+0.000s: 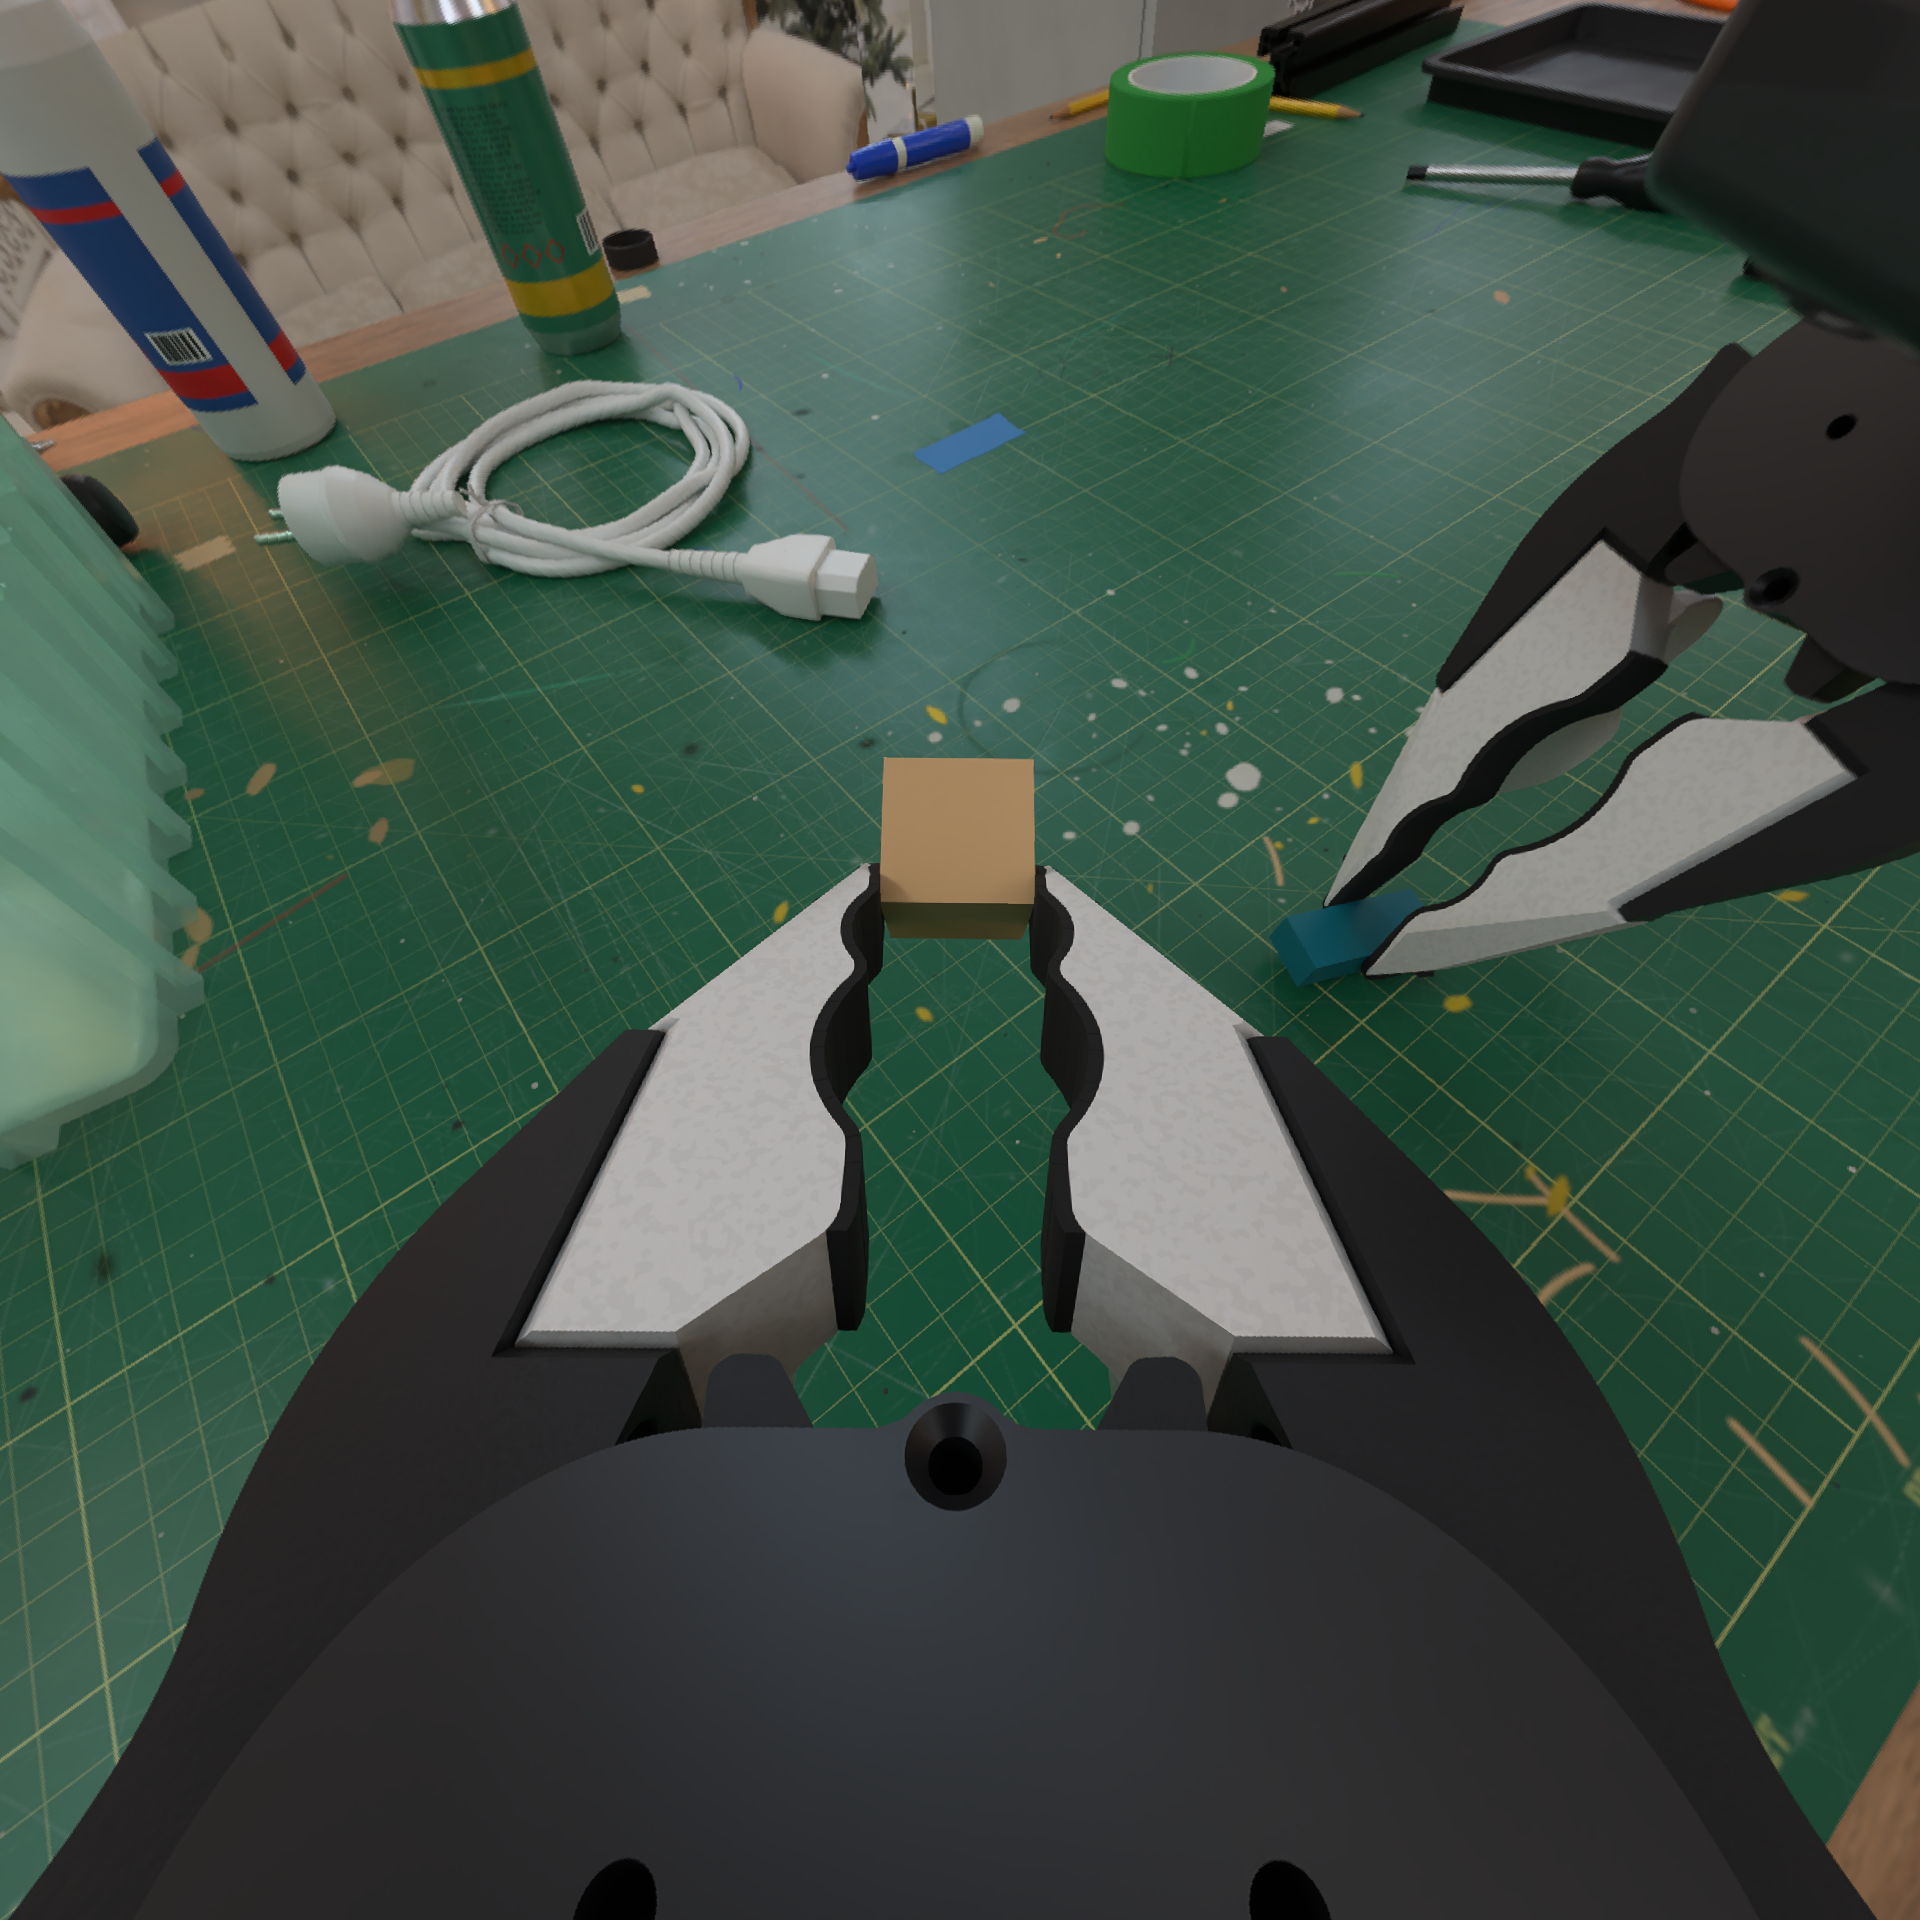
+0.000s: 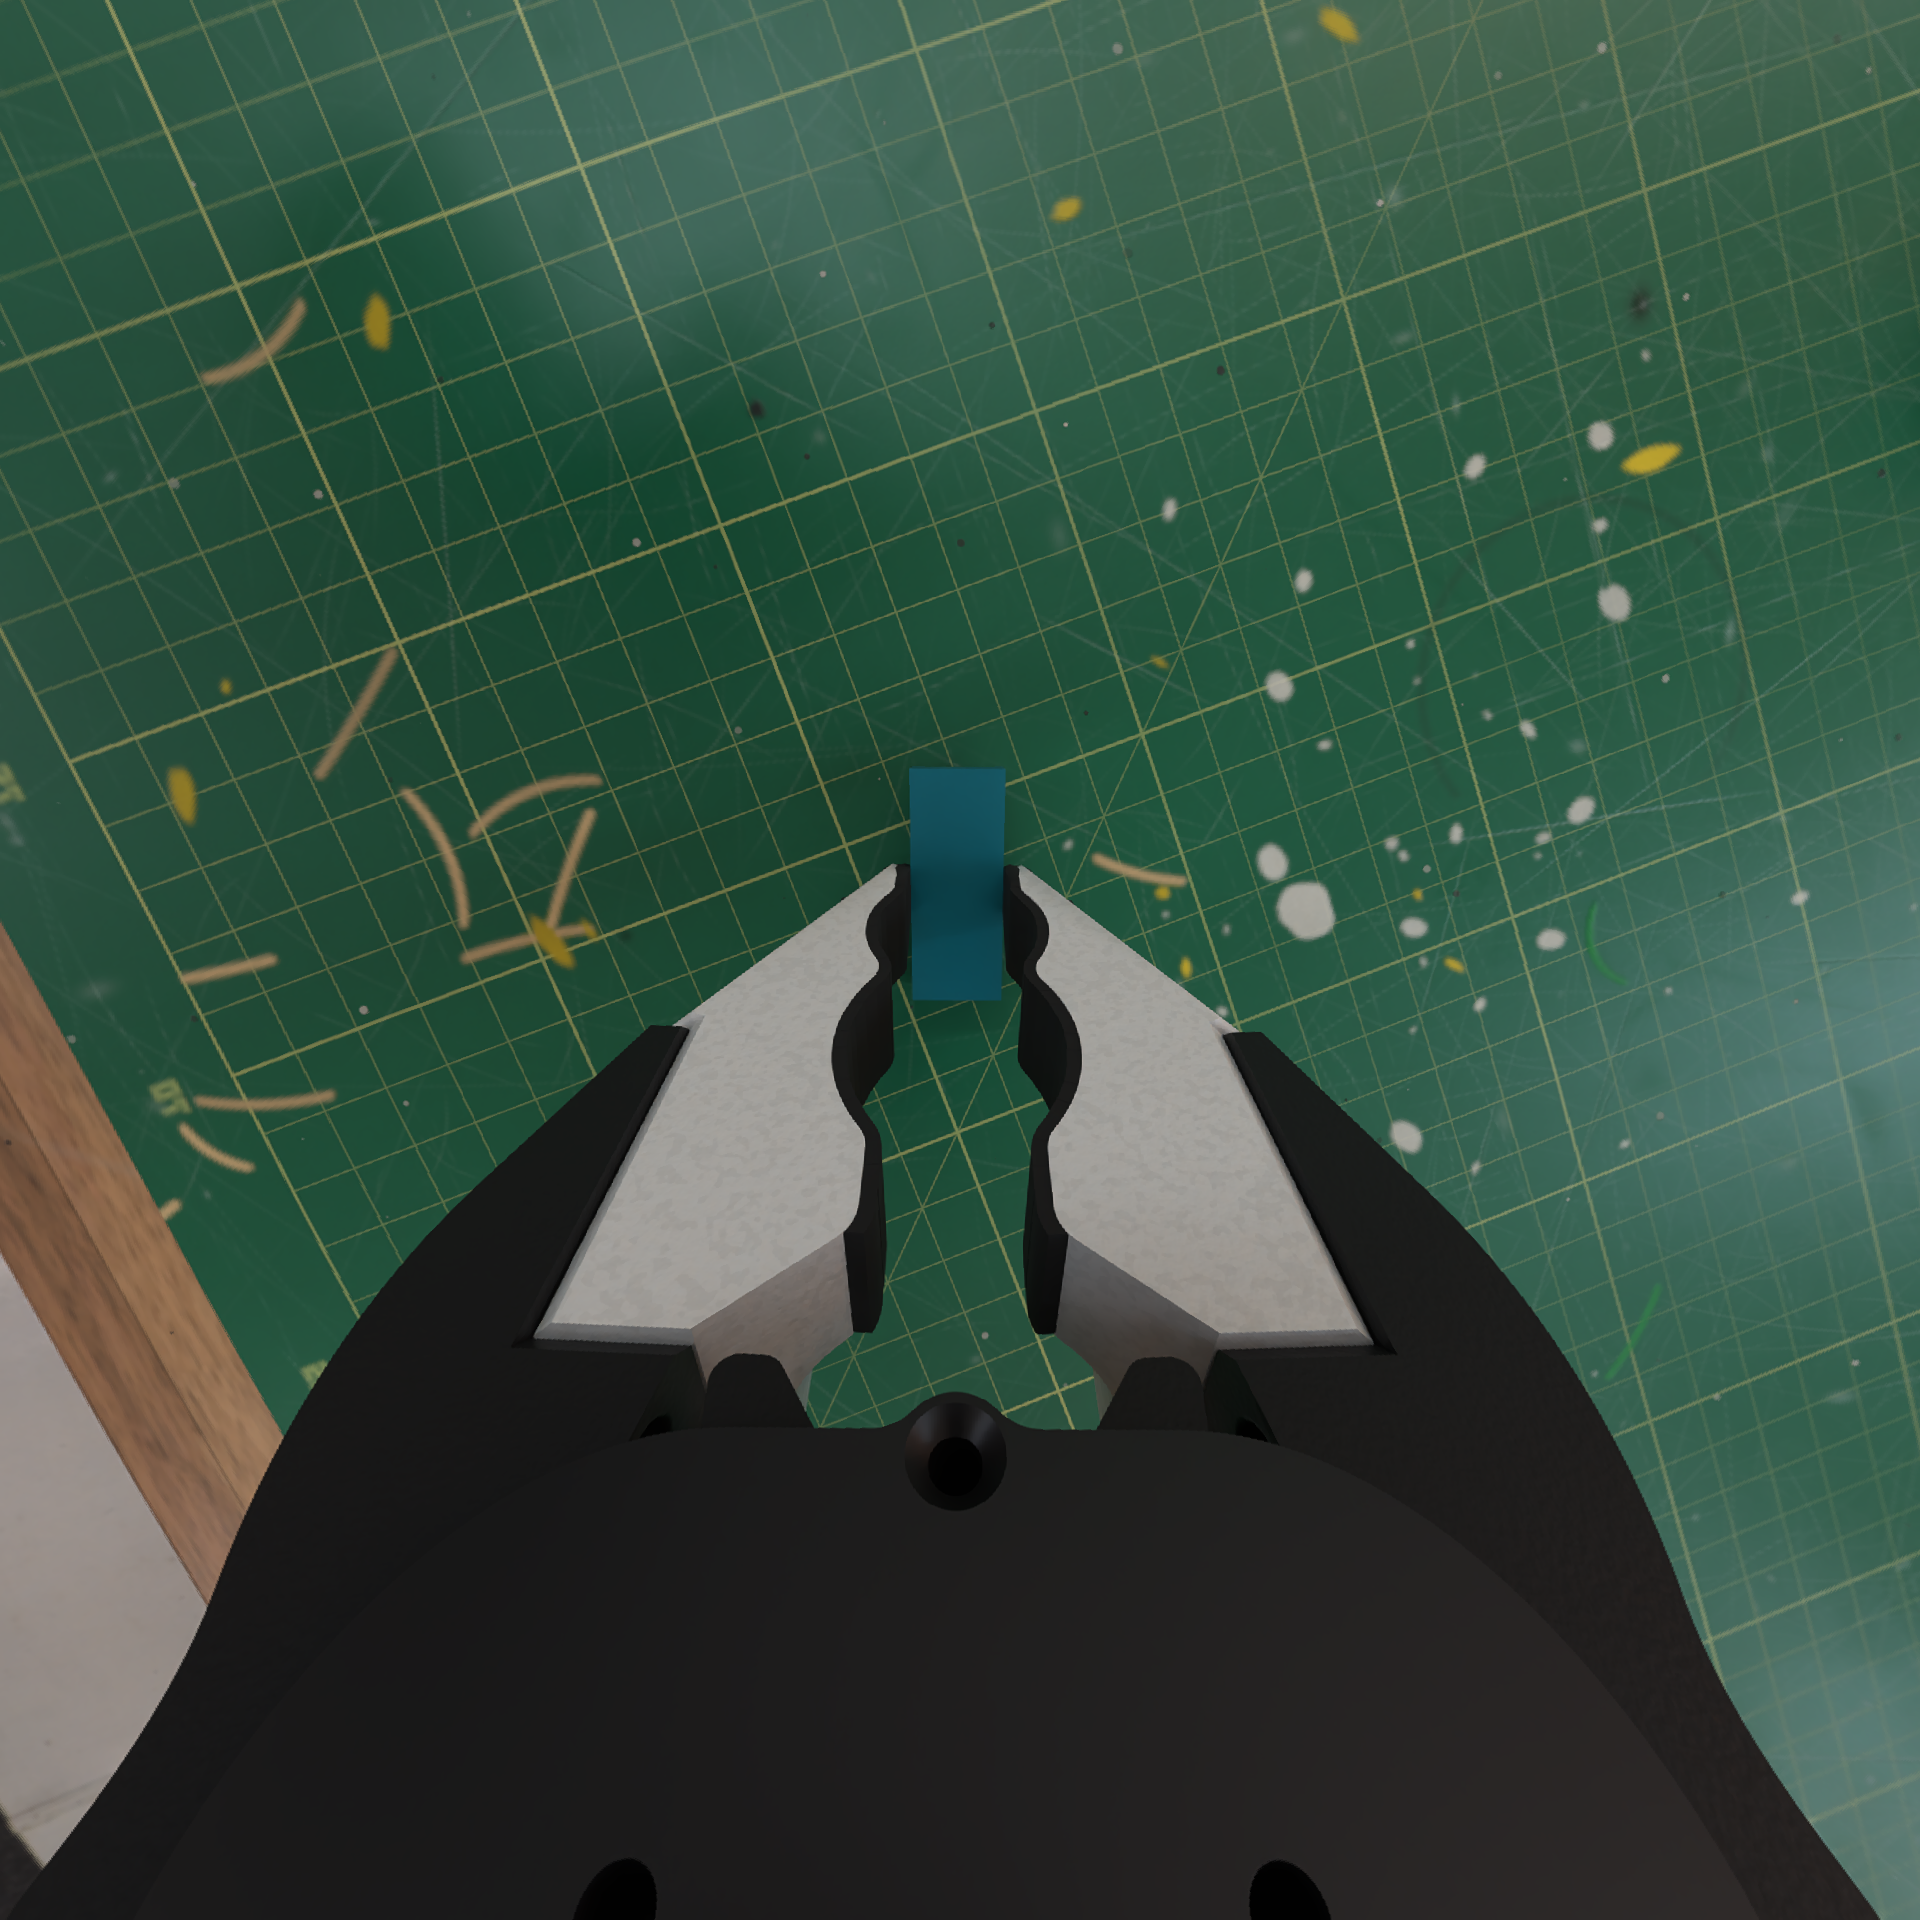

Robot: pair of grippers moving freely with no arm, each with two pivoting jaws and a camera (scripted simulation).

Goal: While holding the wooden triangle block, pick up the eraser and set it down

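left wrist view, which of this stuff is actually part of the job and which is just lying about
In the job:
- wooden triangle block, held by the left gripper
- blue eraser, between the fingertips of the right gripper

Lying about:
- white power cable
- green tape roll
- green spray can
- white bottle
- blue marker
- screwdriver
- black tray

Left gripper fingers clamped, right gripper fingers clamped, angled downward
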